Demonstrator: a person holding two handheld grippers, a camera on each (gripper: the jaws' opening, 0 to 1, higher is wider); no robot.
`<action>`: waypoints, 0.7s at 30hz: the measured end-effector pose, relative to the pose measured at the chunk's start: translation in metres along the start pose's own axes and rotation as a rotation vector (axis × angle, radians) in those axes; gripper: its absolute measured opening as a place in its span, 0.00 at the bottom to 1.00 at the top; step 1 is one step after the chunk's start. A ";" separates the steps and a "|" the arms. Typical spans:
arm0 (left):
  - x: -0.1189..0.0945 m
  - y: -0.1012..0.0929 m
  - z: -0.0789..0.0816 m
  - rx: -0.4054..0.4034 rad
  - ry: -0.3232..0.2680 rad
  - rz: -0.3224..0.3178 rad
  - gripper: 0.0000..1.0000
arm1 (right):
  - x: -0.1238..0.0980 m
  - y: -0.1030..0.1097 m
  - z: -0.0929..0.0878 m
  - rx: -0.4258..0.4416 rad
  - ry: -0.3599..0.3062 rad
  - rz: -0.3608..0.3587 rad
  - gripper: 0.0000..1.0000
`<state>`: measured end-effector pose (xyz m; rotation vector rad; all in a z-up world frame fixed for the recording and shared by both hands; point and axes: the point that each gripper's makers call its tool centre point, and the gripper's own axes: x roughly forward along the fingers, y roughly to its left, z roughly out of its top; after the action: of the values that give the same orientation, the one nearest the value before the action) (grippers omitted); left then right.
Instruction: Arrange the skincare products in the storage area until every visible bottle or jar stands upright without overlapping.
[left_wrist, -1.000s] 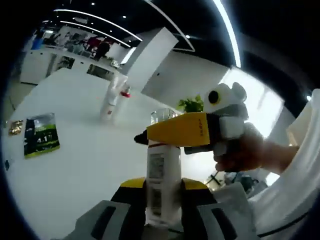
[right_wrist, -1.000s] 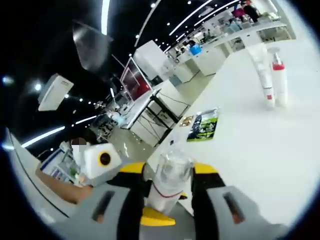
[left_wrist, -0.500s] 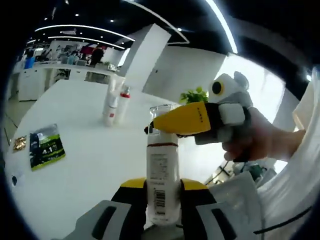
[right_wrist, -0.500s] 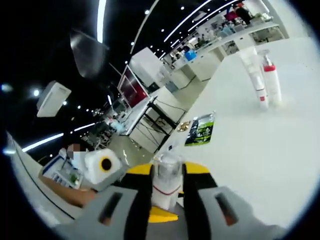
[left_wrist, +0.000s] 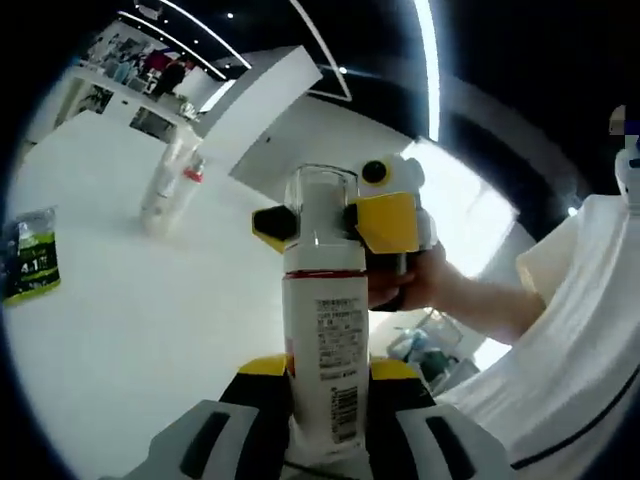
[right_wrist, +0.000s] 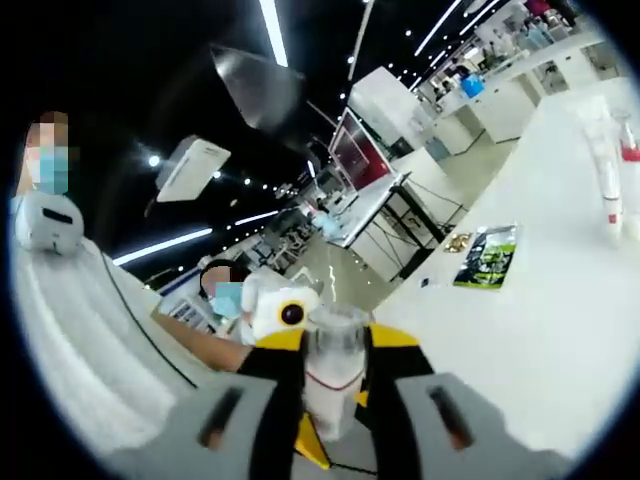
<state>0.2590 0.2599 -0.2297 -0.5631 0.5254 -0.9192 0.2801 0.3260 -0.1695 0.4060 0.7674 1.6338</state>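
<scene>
While the left gripper (left_wrist: 325, 400) clamps the lower body of a white bottle (left_wrist: 323, 340) at the bottom centre of the left gripper view, its yellow-tipped jaws pressed against both sides, the bottle rises through the middle of the frame with its barcode label facing the camera and its clear cap (left_wrist: 322, 205) on top. Just behind that cap the right gripper (left_wrist: 345, 222) closes around it from the right, held by a person's hand (left_wrist: 415, 285) with a white sleeve (left_wrist: 560, 330) beyond. At the bottom centre of the right gripper view, its own jaws grip the same clear cap (right_wrist: 334, 335). Farther off on the white table (left_wrist: 130, 320), a green packet (left_wrist: 27, 265) lies at the left edge, and two slim bottles (left_wrist: 168, 185) stand together at the upper left.
</scene>
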 end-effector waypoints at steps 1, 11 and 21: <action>-0.001 0.002 0.000 -0.011 0.004 0.005 0.27 | 0.002 -0.001 0.000 -0.002 -0.004 -0.003 0.23; -0.006 0.024 0.003 -0.040 -0.017 0.120 0.25 | 0.023 -0.014 0.003 0.037 -0.034 -0.092 0.24; -0.014 0.052 0.004 -0.057 -0.024 0.278 0.25 | 0.031 -0.035 0.003 0.074 -0.064 -0.275 0.29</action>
<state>0.2848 0.2975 -0.2579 -0.5364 0.5936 -0.6344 0.3009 0.3587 -0.1960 0.3850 0.7996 1.3333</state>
